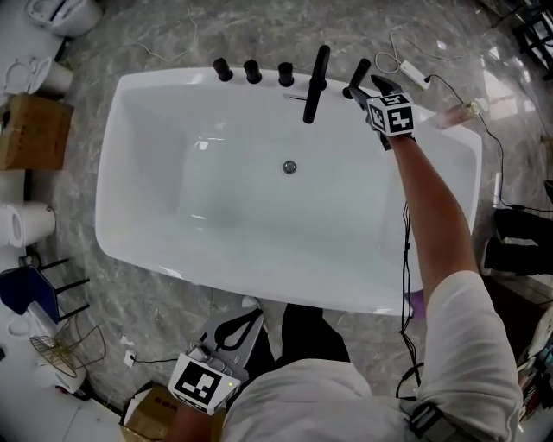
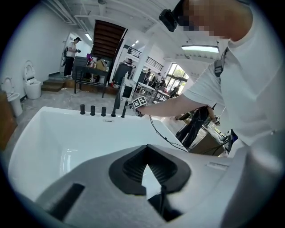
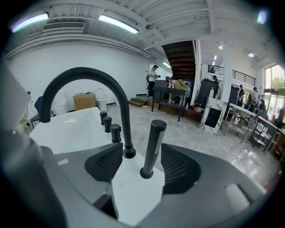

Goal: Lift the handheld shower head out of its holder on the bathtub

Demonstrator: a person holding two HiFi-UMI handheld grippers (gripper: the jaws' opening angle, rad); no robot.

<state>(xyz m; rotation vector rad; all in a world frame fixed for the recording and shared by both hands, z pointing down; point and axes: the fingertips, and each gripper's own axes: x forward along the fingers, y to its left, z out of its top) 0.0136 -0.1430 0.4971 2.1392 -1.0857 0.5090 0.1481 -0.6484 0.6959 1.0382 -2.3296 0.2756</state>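
The handheld shower head (image 3: 152,147) is a slim black rod standing upright in its holder on the white bathtub's rim (image 3: 129,196). It stands between the two pads of my right gripper (image 3: 142,161), which is open, with a gap on each side. In the head view this gripper (image 1: 368,86) reaches the shower head (image 1: 359,76) at the tub's far right corner. A curved black spout (image 3: 89,75) and three black knobs (image 3: 116,132) stand to its left. My left gripper (image 2: 147,171) hangs open and empty near the tub's front edge (image 1: 259,293).
Toilets (image 1: 62,13) and a cardboard box (image 1: 34,129) stand left of the tub. A white power strip (image 1: 415,73) and cables lie on the marble floor behind the far right corner. People stand far off by a staircase (image 3: 180,58).
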